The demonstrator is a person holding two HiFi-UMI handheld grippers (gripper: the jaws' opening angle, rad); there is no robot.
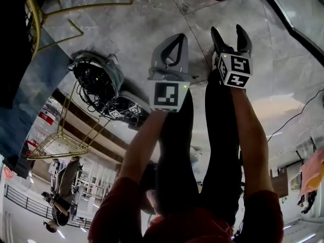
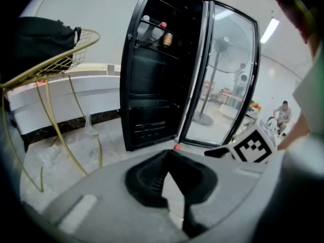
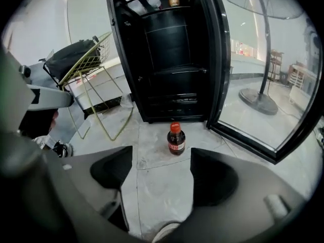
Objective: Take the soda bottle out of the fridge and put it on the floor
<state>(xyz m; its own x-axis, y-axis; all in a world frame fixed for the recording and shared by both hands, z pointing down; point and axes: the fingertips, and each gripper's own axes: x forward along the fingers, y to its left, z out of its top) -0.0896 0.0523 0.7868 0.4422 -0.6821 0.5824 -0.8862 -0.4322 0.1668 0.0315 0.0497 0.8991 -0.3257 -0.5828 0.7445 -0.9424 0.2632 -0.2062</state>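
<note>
Soda bottle: the soda bottle stands upright on the floor just in front of the fridge, off the cabinet's lower corner on the door side. Nothing touches it. Its red cap is on.

Fridge: the cabinet is dark inside and its glass door is swung wide open. A few other containers sit on the top shelf. The lower shelves look bare.

Right gripper: the right gripper points down at the floor in front of the fridge. Its jaws are spread wide with only bare tile between them, and the bottle is well beyond their tips.

Left gripper: the left gripper has its jaws together at the tips and nothing in them. It faces the fridge from farther off, on the cabinet side.

Head view: both grippers are held out over the floor. The bottle's cap shows beyond the right gripper's tips, towards the fridge.

Step in hand: to my eye the set-down is done, since the bottle is out of the fridge, on the floor and free of both grippers.

Next move: little is left. The grippers should draw back from the fridge without knocking the bottle. Shutting the door would be tidy, but the task doesn't ask for it.

Risk: a low sweep of the right gripper towards the fridge could tip the bottle.
</note>
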